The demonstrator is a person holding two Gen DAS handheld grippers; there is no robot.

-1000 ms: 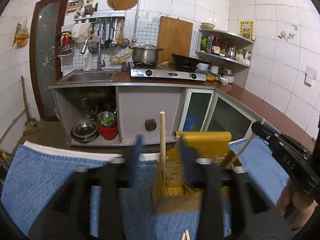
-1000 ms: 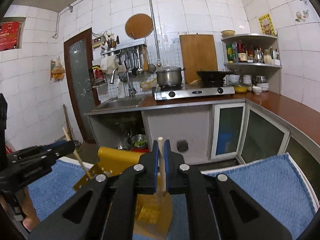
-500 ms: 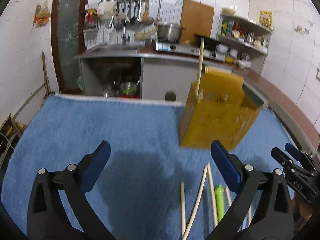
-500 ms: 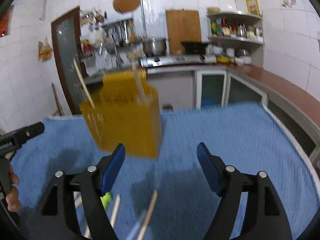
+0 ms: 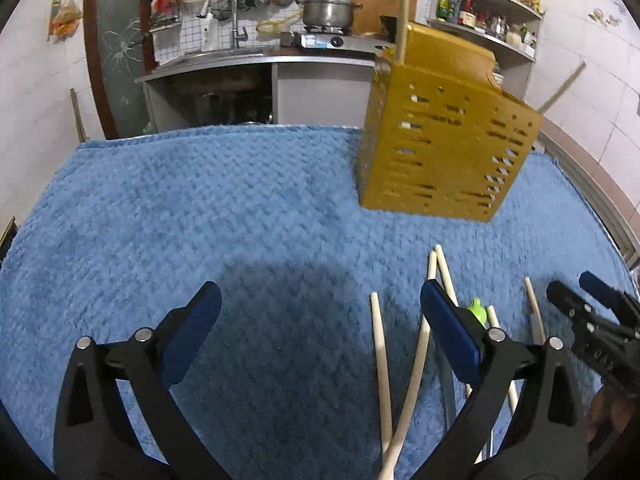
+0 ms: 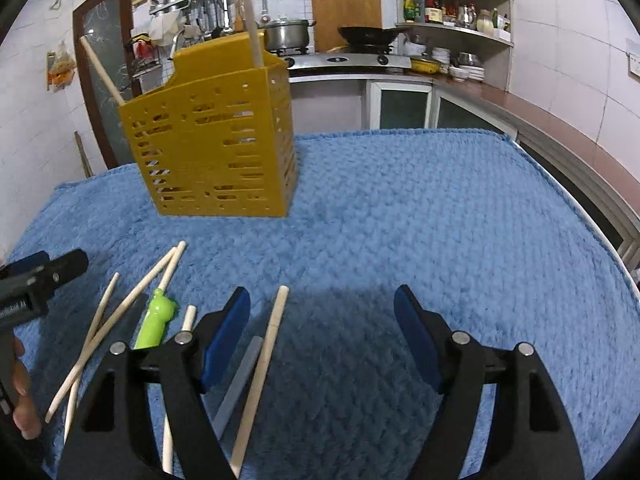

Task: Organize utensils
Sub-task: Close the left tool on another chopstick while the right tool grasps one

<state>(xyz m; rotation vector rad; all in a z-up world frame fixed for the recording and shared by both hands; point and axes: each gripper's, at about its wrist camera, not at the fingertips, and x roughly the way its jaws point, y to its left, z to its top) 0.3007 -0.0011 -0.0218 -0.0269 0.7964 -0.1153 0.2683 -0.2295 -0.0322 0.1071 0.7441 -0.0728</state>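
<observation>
A yellow slotted utensil holder (image 5: 440,148) (image 6: 216,152) stands on the blue towel (image 5: 200,200) with two wooden chopsticks (image 6: 250,12) sticking out of it. Several loose chopsticks (image 5: 380,352) (image 6: 264,360), a green-handled utensil (image 5: 476,306) (image 6: 156,320) and a grey stick (image 6: 240,380) lie on the towel in front of it. My left gripper (image 5: 320,292) hovers low over bare towel left of the pile; its wide jaws are closing with nothing between them. My right gripper (image 6: 320,295) is open over bare towel, the pile by its left finger.
Behind the towel runs a kitchen counter with a sink (image 5: 224,54), a stove and pot (image 6: 286,34), a wok (image 6: 368,34) and a corner shelf (image 6: 452,12). The table's right edge (image 6: 600,216) borders a brown worktop. A hand (image 6: 22,400) holds the left gripper.
Both grippers have opened and dropped from above the holder to low over the towel. The chopstick that the right one held now stands in the holder.
</observation>
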